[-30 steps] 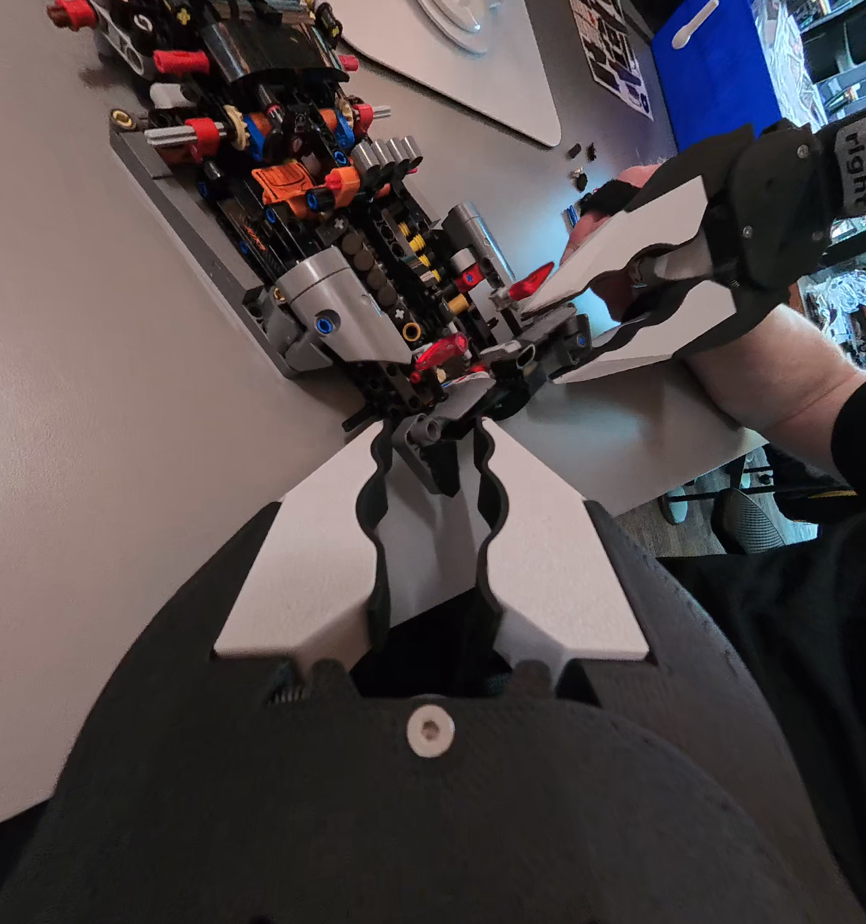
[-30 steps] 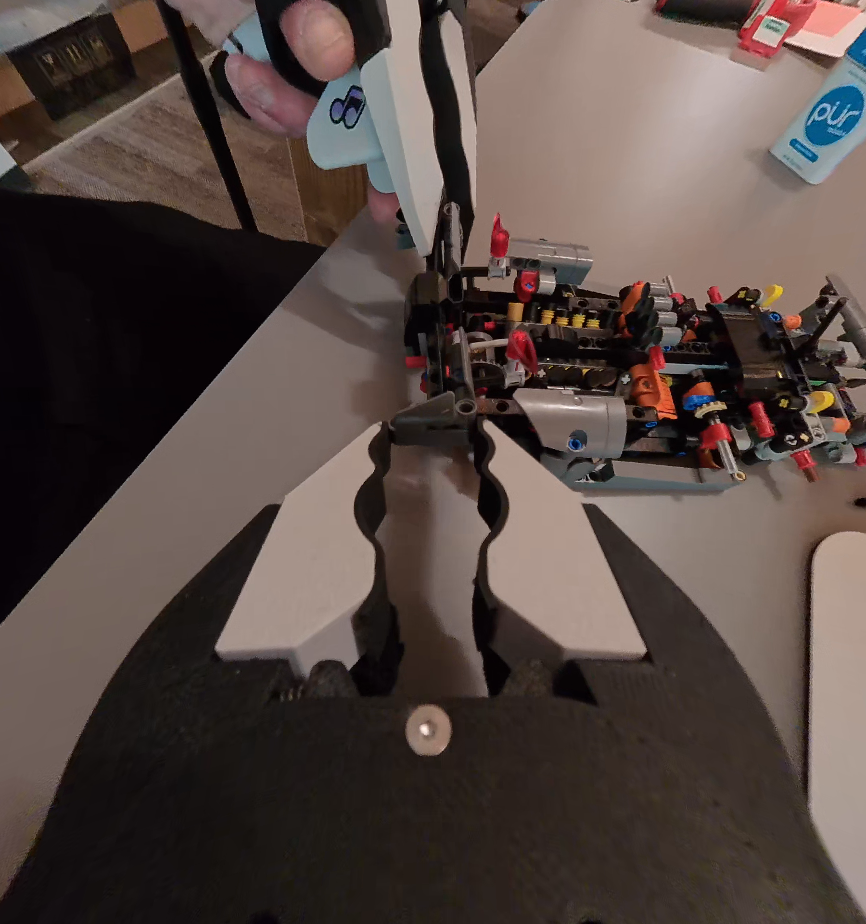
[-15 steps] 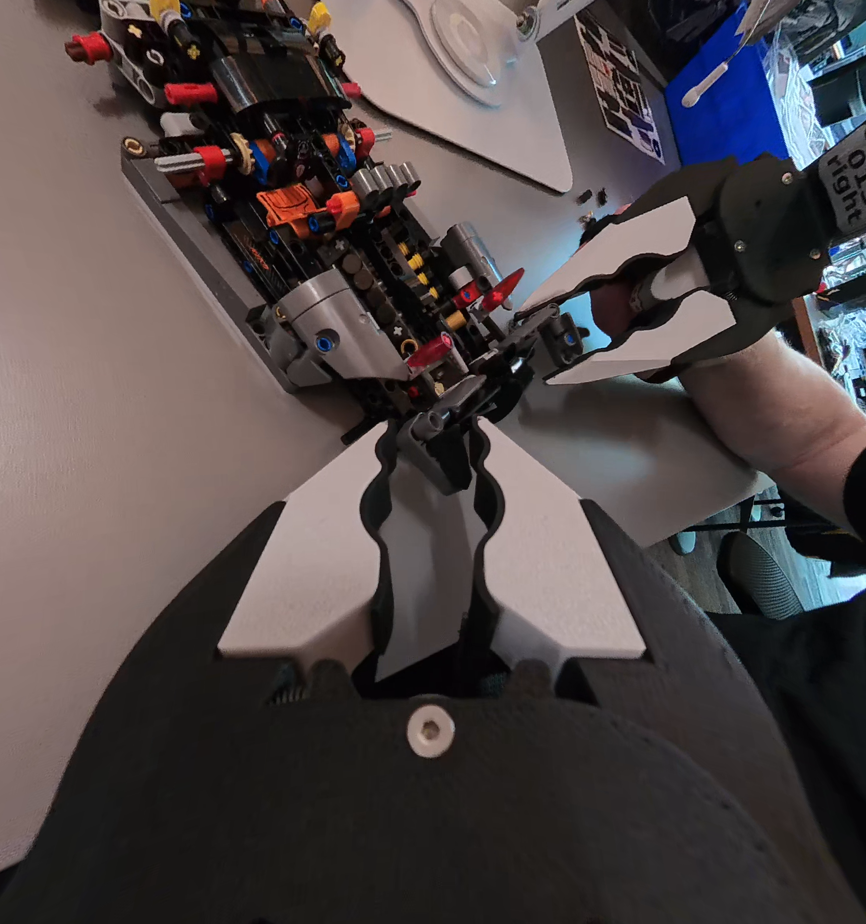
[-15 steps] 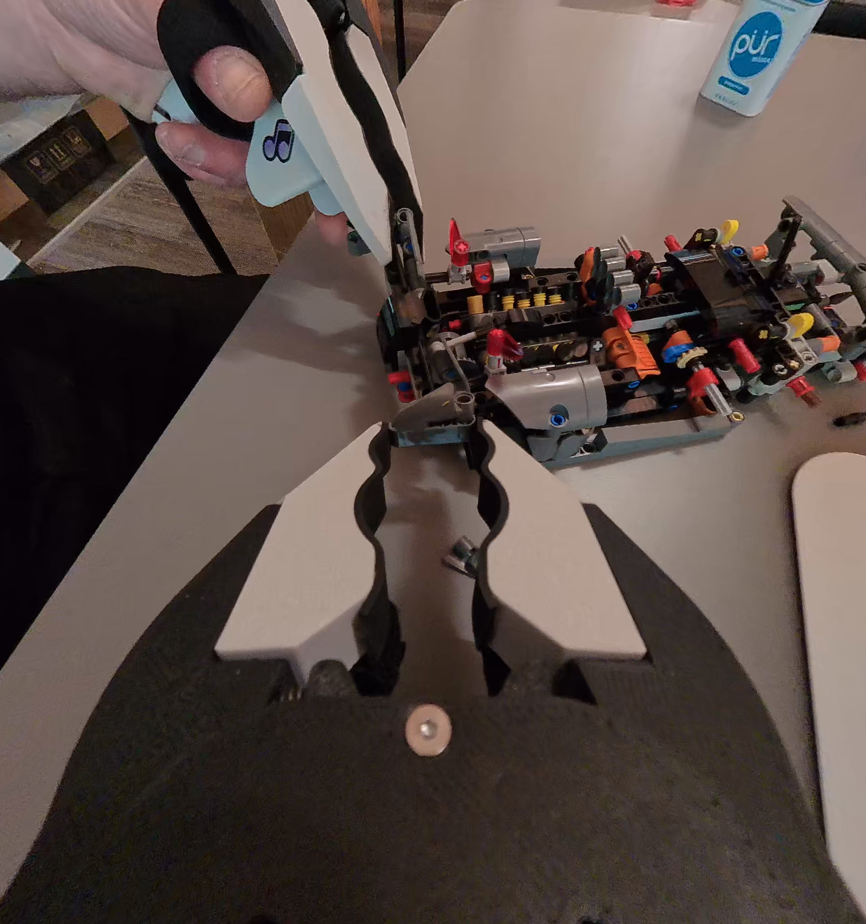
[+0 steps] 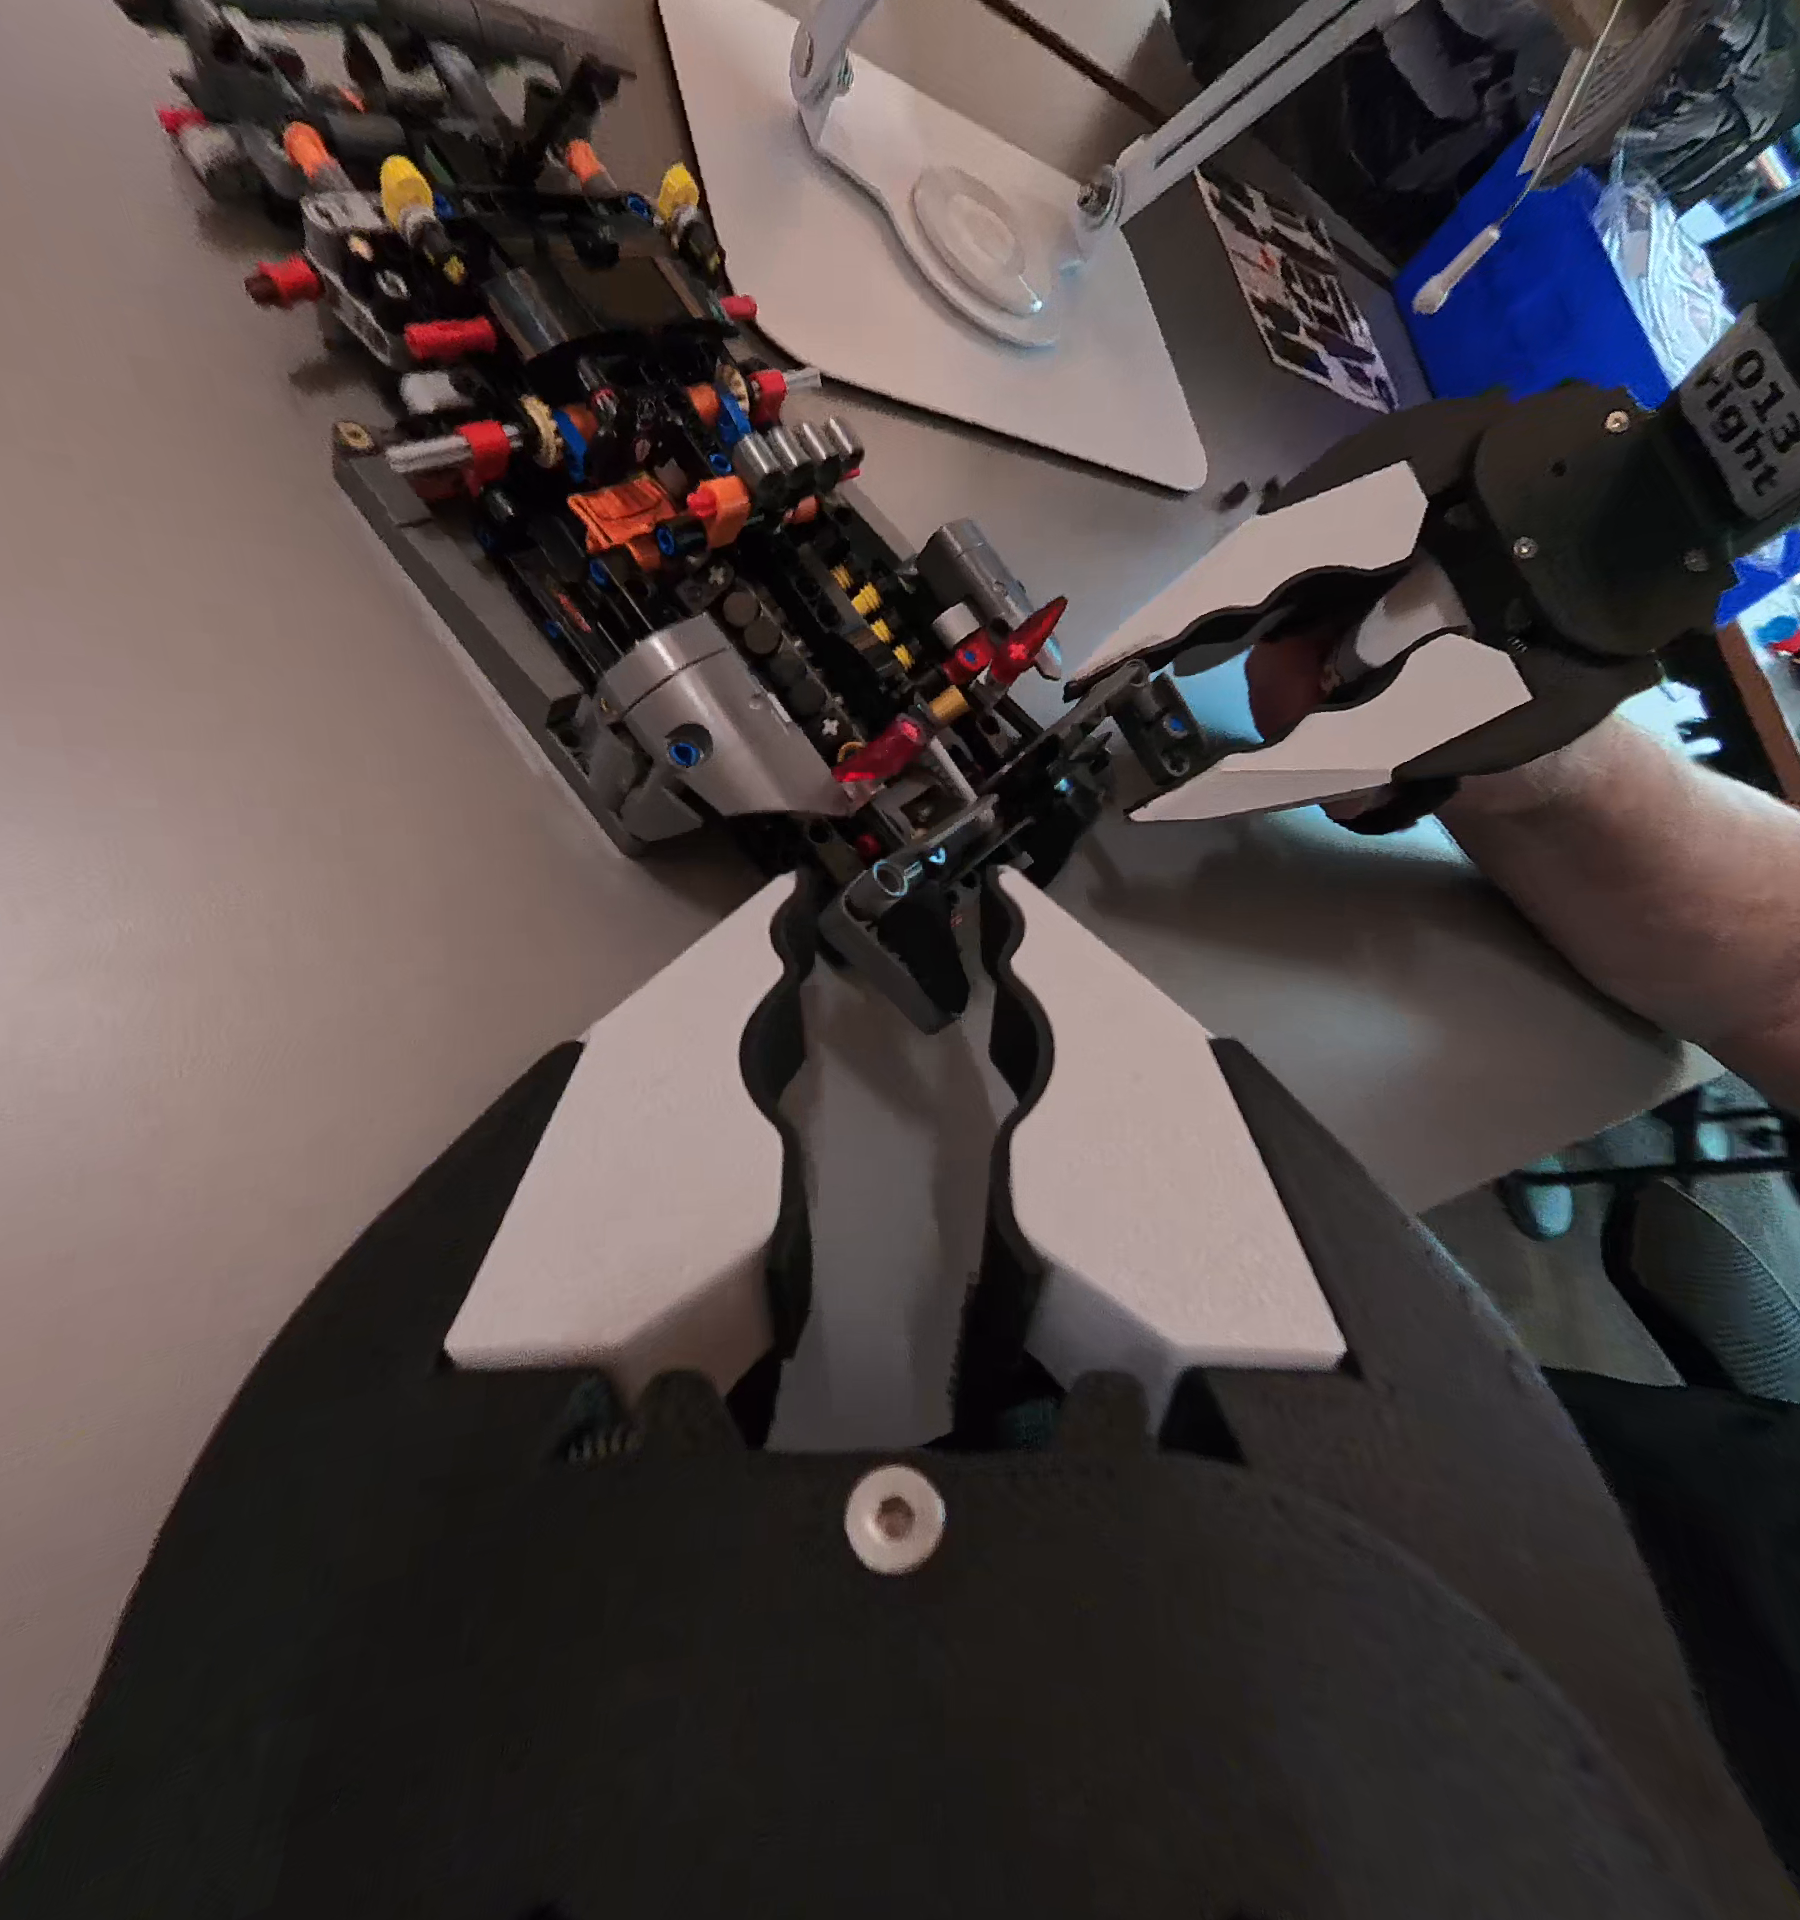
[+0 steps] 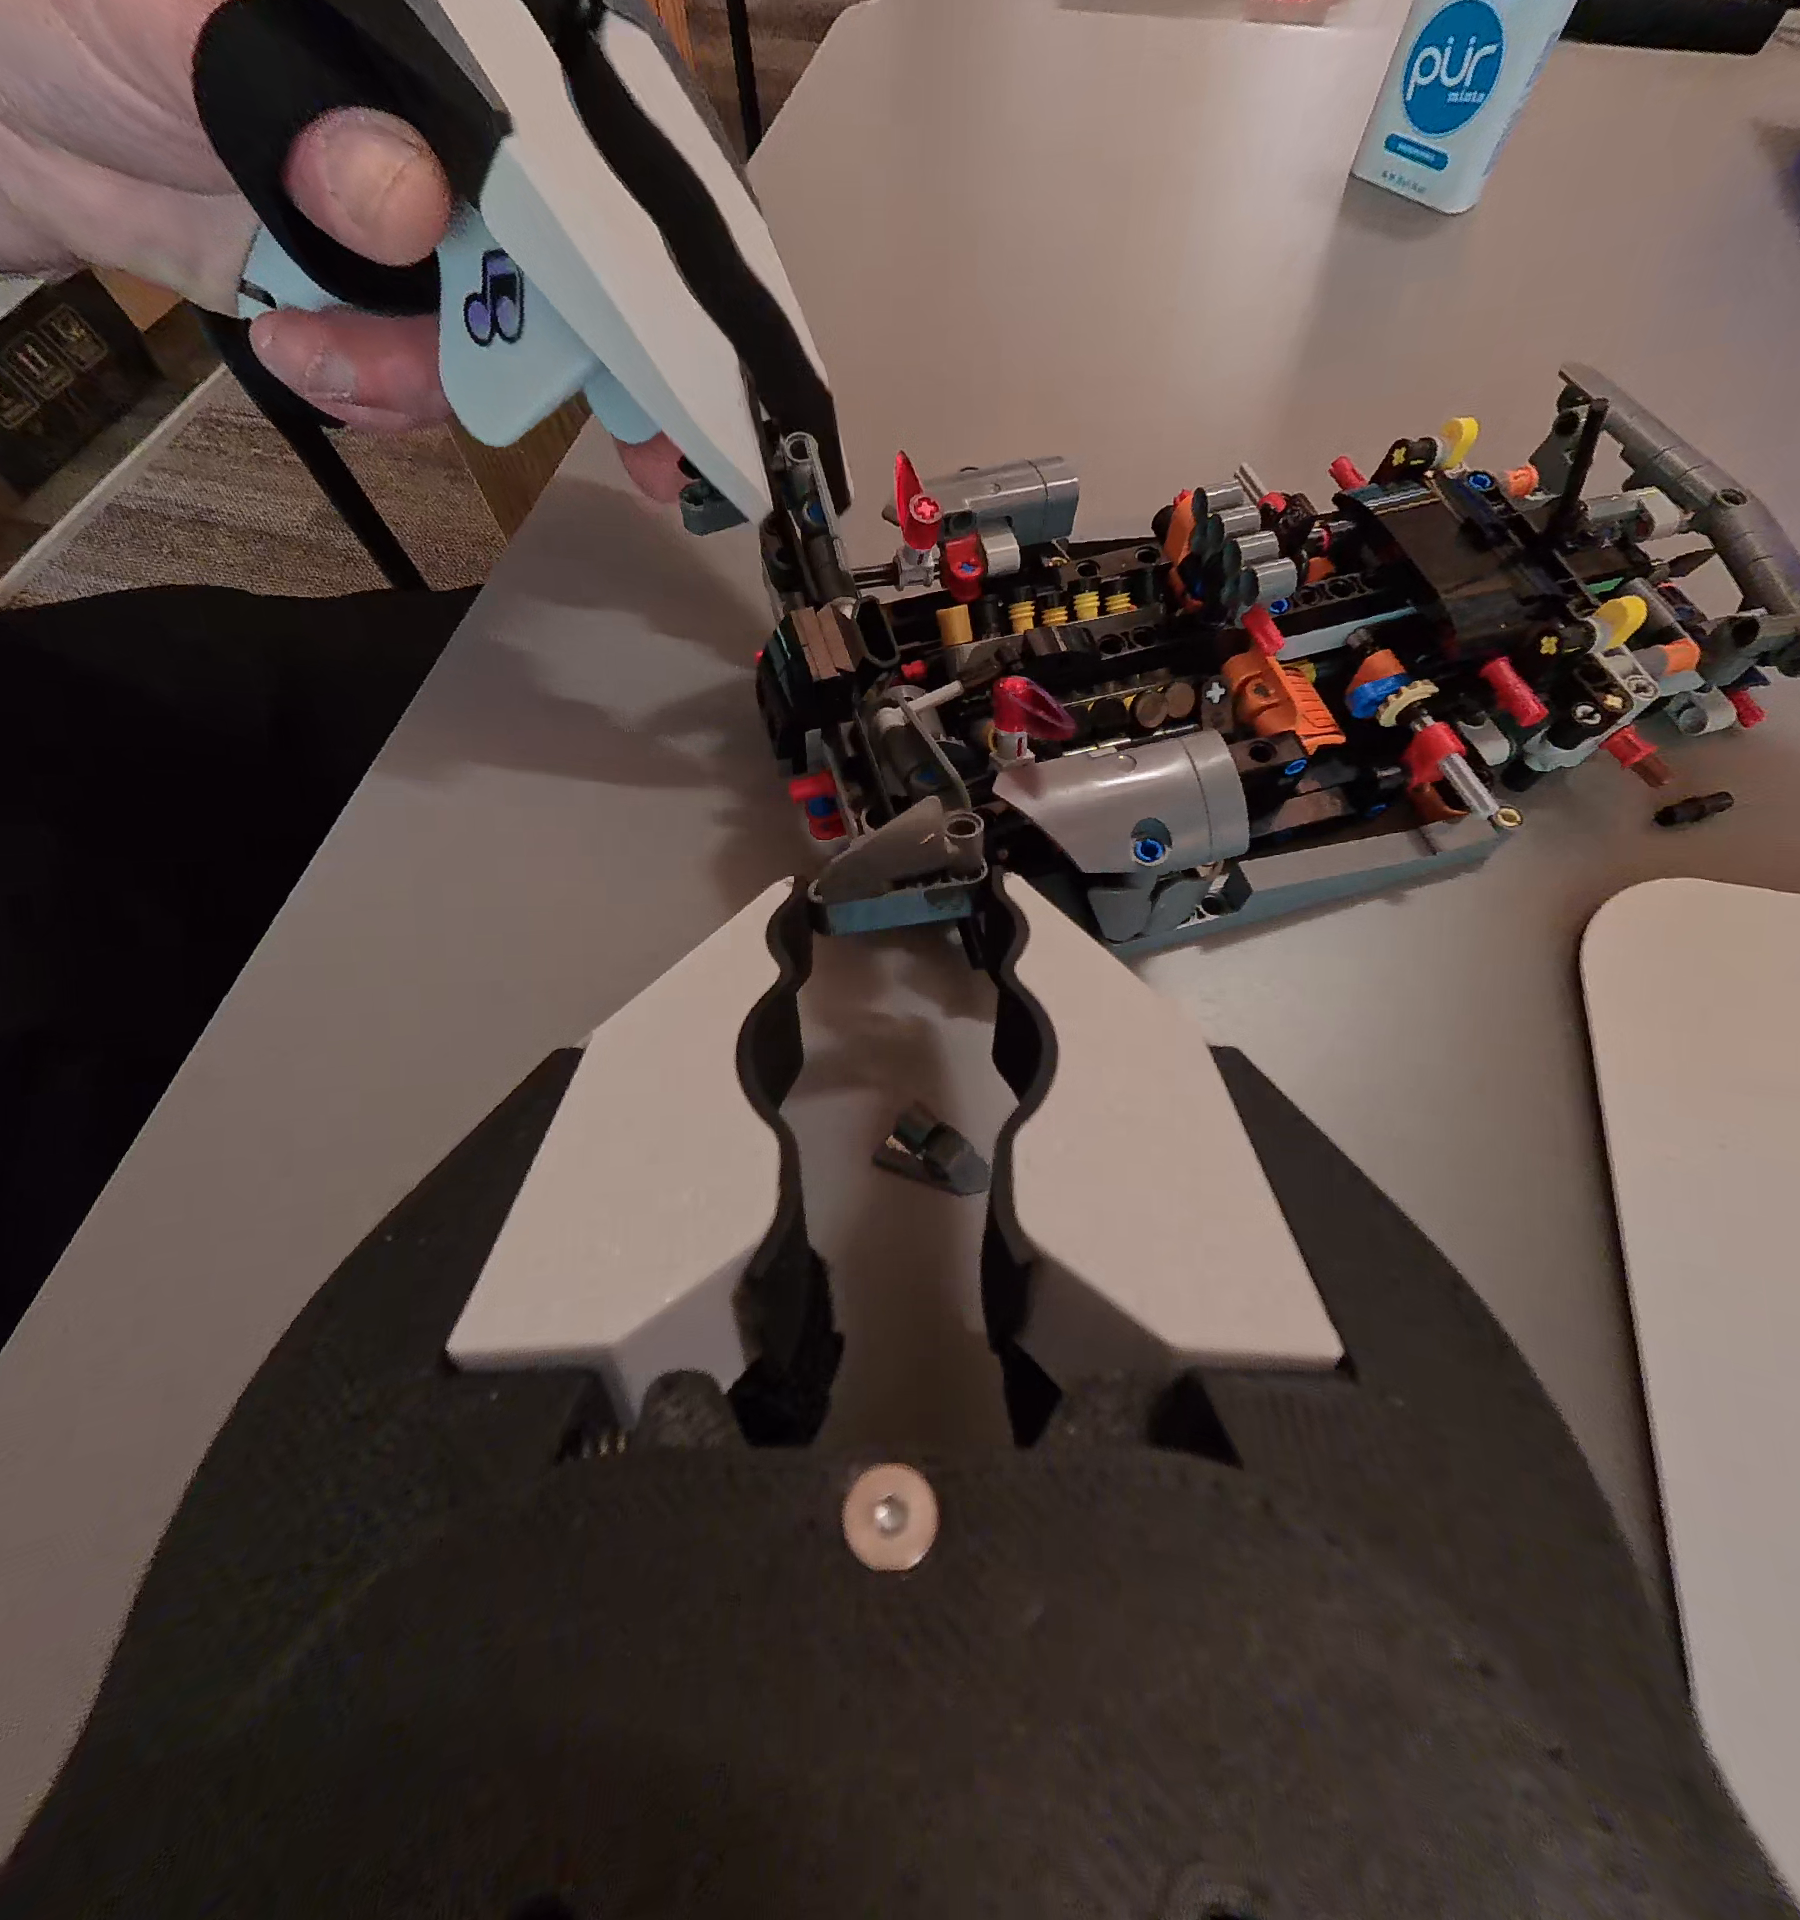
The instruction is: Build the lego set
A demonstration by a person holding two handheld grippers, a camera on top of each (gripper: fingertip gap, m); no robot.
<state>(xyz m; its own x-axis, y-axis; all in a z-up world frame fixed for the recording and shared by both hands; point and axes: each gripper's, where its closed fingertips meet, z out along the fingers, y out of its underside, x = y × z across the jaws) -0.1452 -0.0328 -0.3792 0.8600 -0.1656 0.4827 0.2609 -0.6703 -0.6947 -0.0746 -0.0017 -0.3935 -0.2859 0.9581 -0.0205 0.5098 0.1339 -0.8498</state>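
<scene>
I keep both sets of jaws clamped — the left gripper (image 5: 891,914) and right gripper (image 6: 891,894) each on a corner of the lego chassis (image 6: 1239,665) — and lift it level.

A grey desk (image 6: 1135,270) is carrying the lego model (image 6: 1239,675), which is lying lengthwise with one end near the desk's edge. A small dark piece (image 6: 932,1153) and a black pin (image 6: 1696,805) are lying loose beside it, a pale board (image 6: 1748,1195) is resting nearby, and a mint container (image 6: 1447,104) is standing farther in.

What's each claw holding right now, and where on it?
Both grip the lego car at its near end: left claw on one corner piece, right claw on the grey corner panel.
</scene>
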